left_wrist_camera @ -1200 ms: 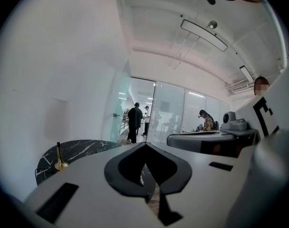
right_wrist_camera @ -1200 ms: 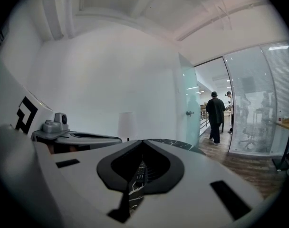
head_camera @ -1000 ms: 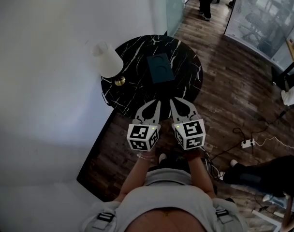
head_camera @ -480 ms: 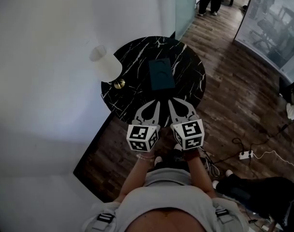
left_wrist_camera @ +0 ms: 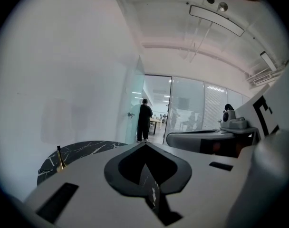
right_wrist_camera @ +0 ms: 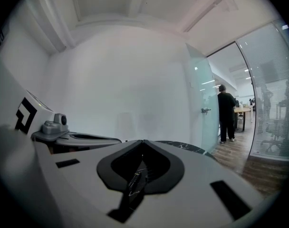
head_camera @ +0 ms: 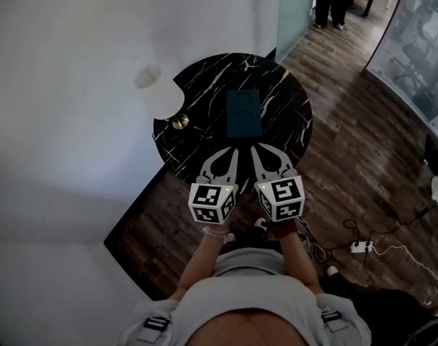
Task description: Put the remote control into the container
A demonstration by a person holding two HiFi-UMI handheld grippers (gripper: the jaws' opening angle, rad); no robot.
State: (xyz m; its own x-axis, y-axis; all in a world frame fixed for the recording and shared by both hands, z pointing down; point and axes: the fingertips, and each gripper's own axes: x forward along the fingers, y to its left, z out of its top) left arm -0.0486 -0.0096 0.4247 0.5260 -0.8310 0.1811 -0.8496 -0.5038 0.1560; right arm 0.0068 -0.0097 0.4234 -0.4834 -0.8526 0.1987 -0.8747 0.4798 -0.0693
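Remote control is not showing up as a separate item in any view. The only dark thing lying on the round marble table [head_camera: 284, 132] is a flat rectangular container [head_camera: 244, 112] near the table's middle, and whether the remote is lying on it or elsewhere cannot be told. The person is holding the left gripper [head_camera: 230, 154] and the right gripper [head_camera: 256, 151] side by side over the near table edge, tips pointing toward the container and short of it. Both are sitting with jaws pressed together and nothing between them, and each gripper view is showing the tips meeting. A thin dark strip in the right one's cutout is too small to identify. Judging from this, the step in hand is approaching and locating, with no grasp started. To do it well, the person should be spreading one gripper's jaws before coming down, lining them across the remote's narrow width and gripping near its middle so it is not tipping. The other gripper should be staying free to steady the container. A lamp [head_camera: 158, 92] is standing at the table's left edge, so reaching in from the near side is likely keeping clear of it.
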